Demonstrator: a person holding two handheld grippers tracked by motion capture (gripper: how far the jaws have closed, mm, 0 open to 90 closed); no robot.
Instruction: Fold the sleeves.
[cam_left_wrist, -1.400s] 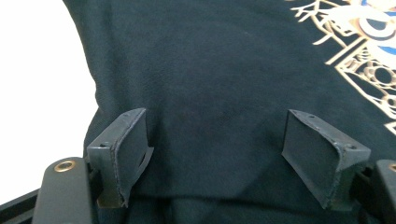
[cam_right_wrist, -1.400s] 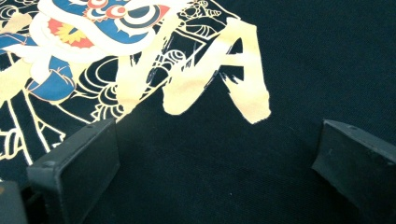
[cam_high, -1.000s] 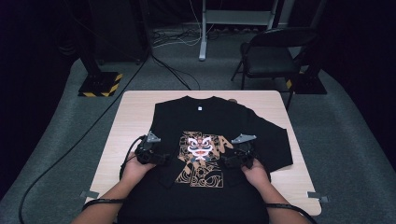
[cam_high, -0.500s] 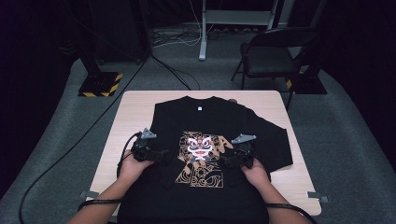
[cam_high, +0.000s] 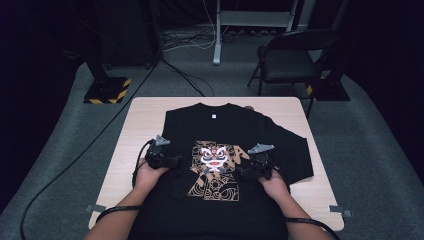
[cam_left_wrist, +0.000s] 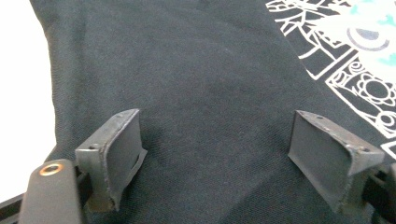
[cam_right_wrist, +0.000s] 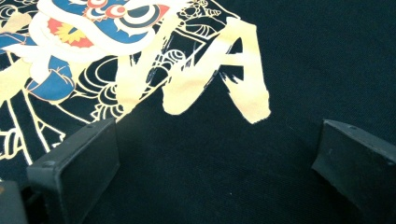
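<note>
Both hands come in low from the near edge of the table (cam_high: 145, 112). The left gripper (cam_high: 172, 162) rests on the black shirt (cam_high: 225, 125) beside its print (cam_high: 215, 170), pointing toward the middle; the right gripper (cam_high: 247, 172) sits at the print's other side, pointing inward too. A chair (cam_high: 287, 60) stands well behind the table, nothing blocking the way. The left jaws have just been opening and stand wide, with flat shirt fabric beneath them and nothing pinched. The right jaws are spread wide too, over the print's edge.
</note>
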